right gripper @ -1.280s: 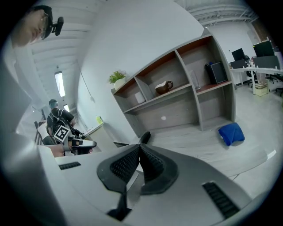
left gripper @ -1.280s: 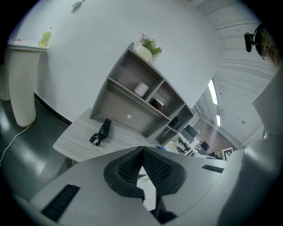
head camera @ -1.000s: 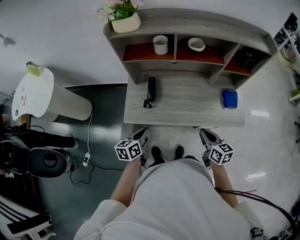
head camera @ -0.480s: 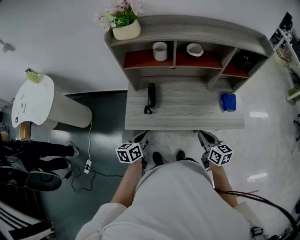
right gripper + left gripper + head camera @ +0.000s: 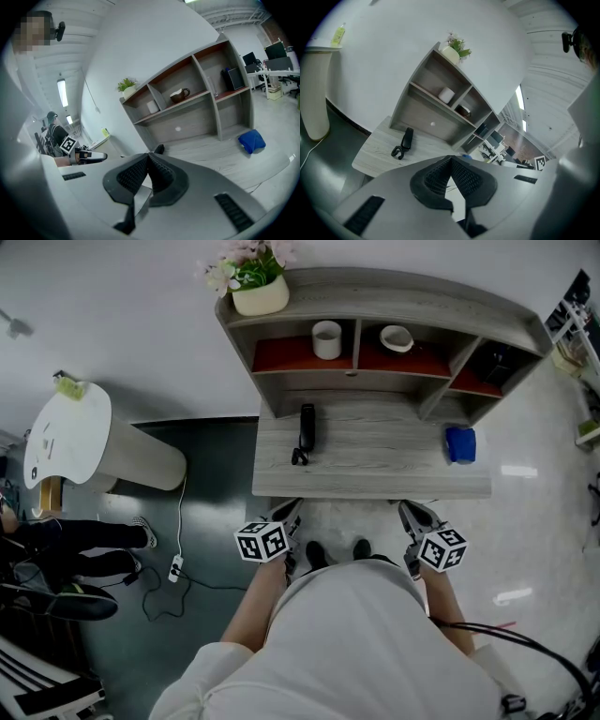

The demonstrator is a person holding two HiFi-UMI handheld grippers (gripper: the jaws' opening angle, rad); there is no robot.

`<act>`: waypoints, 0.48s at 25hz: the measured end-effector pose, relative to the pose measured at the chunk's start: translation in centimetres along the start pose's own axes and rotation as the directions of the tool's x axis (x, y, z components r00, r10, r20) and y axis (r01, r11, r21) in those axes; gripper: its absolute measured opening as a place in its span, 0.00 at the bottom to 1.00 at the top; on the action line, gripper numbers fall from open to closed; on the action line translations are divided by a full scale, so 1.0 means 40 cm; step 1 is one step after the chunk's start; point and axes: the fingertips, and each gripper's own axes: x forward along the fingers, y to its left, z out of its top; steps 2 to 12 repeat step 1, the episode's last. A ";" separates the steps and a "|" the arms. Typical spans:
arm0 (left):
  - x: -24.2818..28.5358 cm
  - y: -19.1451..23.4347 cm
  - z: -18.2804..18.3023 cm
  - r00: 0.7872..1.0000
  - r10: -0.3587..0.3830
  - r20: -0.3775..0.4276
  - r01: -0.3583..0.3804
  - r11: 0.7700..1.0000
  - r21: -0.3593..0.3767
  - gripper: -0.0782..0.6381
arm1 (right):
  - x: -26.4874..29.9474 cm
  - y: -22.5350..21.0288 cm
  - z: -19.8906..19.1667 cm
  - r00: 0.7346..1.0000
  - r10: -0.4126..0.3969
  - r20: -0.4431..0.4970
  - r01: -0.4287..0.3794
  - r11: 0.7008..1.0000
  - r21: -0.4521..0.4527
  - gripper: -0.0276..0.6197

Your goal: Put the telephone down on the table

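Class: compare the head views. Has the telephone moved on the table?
No. The telephone stays on the left half of the table, just below the compartment holding the white cup.

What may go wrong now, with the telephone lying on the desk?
The telephone handset lies near the left side of the desk, its coiled cord toward the front edge. The shut left gripper hangs before that edge; lifting it forward might snag the cord and drag the handset off.
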 end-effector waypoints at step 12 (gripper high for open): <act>-0.001 0.001 -0.001 1.000 0.000 -0.002 0.000 1.000 0.000 0.12 | -0.001 0.000 0.000 1.000 -0.002 0.000 0.002 1.000 0.001 0.07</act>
